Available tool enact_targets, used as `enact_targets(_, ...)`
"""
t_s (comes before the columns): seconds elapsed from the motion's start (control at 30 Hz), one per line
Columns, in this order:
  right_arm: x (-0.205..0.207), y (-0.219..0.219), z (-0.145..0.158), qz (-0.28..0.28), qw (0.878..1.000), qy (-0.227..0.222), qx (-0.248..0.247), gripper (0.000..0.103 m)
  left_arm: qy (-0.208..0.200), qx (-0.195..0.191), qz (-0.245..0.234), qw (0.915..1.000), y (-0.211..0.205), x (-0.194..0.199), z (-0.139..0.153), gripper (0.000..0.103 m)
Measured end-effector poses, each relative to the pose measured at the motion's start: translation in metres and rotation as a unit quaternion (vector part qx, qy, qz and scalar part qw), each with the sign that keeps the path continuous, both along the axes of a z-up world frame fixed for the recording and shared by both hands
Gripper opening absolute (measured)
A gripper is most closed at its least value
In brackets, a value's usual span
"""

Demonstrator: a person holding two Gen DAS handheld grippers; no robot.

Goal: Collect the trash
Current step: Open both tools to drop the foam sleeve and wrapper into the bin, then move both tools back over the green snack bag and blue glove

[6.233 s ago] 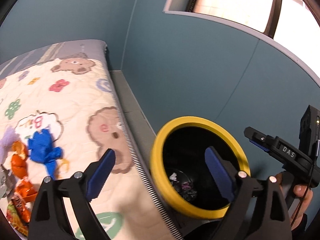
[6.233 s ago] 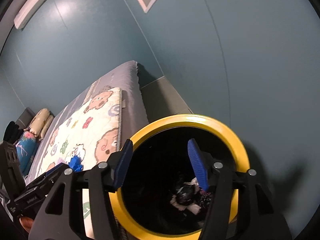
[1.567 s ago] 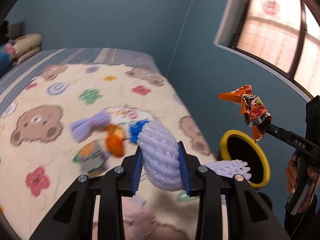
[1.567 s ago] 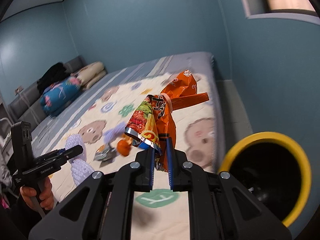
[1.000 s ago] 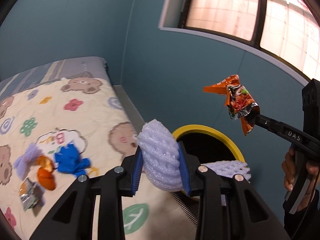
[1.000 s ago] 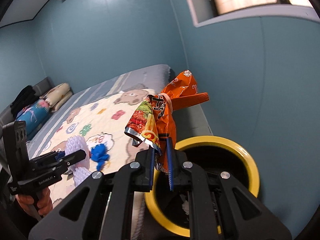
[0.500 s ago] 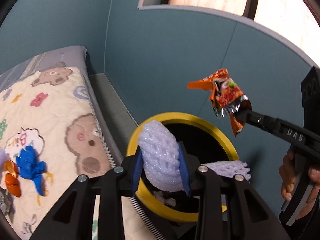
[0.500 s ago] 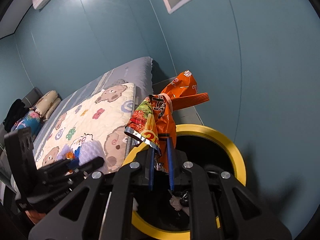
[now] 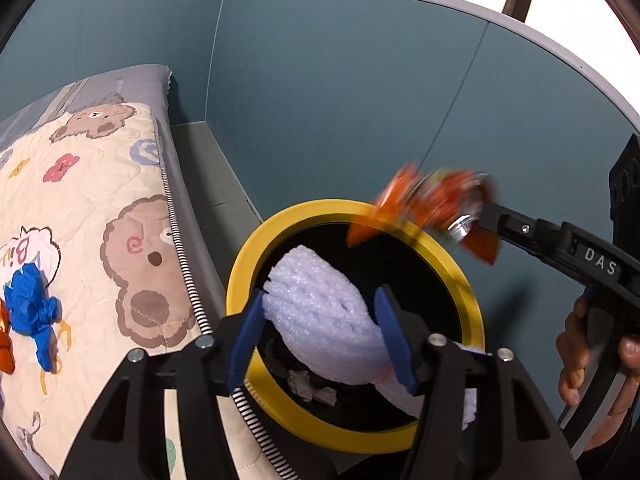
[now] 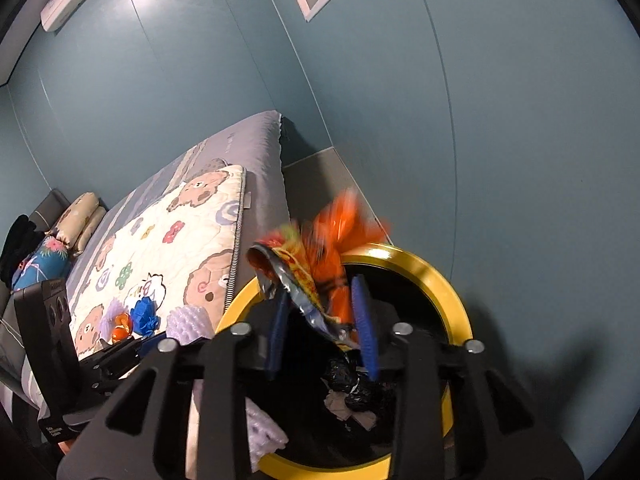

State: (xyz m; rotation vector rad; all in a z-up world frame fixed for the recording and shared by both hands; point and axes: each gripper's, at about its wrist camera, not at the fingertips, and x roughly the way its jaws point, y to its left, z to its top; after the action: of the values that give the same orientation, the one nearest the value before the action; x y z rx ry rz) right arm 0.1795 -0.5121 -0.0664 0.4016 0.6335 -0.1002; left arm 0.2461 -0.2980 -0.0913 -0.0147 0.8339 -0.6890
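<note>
A black bin with a yellow rim (image 9: 304,212) (image 10: 448,292) stands on the floor beside the bed. My left gripper (image 9: 320,340) hangs over its mouth with jaws opening. A white foam net (image 9: 320,320) sits loose and tilted between the blue pads. My right gripper (image 10: 320,328) is also above the bin, jaws opening. The orange snack wrapper (image 10: 320,276) is blurred between its pads and slipping down. In the left wrist view the right gripper (image 9: 476,220) reaches in from the right with the wrapper (image 9: 424,204) over the far rim.
Crumpled paper (image 9: 308,388) and a black bag (image 10: 352,384) lie inside the bin. The bed's bear quilt (image 9: 80,200) holds a blue scrap (image 9: 32,308), an orange scrap (image 10: 120,328) and a lilac piece (image 10: 110,316). A blue-green wall stands close behind. A hand (image 9: 580,352) grips the right handle.
Both grippers sank closer to the bin's mouth. Both pairs of jaws spread apart. The foam net is no longer squeezed, and the wrapper has blurred and dropped lower between the right pads.
</note>
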Motion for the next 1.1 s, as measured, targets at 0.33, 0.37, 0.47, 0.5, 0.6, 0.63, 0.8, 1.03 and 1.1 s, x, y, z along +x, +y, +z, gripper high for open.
enact_targets(0.33,-0.008,0.003,0.005,-0.022,1.000,-0.004,-0.002,0.057,-0.005,-0.008,0.015,0.9998,0.016,-0.006,0.009,0.084)
enact_targets(0.37,-0.009,0.003,0.006,-0.022,1.000,-0.004,-0.001,0.059,-0.009,-0.007,0.017,0.9998,0.017,-0.007,0.011,0.086)
enact_targets(0.47,-0.012,0.008,0.011,-0.019,1.000,-0.005,-0.006,0.065,-0.018,-0.005,0.027,0.9995,0.025,-0.009,0.014,0.091)
enact_targets(0.5,-0.012,0.011,0.012,-0.015,1.000,-0.005,-0.010,0.067,-0.021,-0.004,0.031,0.9993,0.029,-0.009,0.015,0.092)
enact_targets(0.6,-0.013,0.020,0.013,-0.006,1.000,-0.005,-0.016,0.071,-0.043,0.011,0.050,0.9977,0.043,-0.011,0.018,0.094)
enact_targets(0.63,-0.012,0.024,0.013,-0.002,1.000,-0.003,-0.017,0.071,-0.053,0.017,0.058,0.9968,0.050,-0.012,0.019,0.095)
enact_targets(0.8,-0.007,0.048,0.015,0.023,0.999,-0.003,-0.022,0.075,-0.079,0.041,0.093,0.9916,0.084,-0.019,0.024,0.095)
enact_targets(1.03,0.007,0.106,0.029,0.076,0.996,-0.019,-0.048,0.079,-0.087,0.045,0.162,0.9819,0.162,-0.019,0.028,0.095)
enact_targets(1.1,0.011,0.122,0.033,0.089,0.994,-0.025,-0.054,0.079,-0.088,0.048,0.182,0.9782,0.183,-0.017,0.028,0.095)
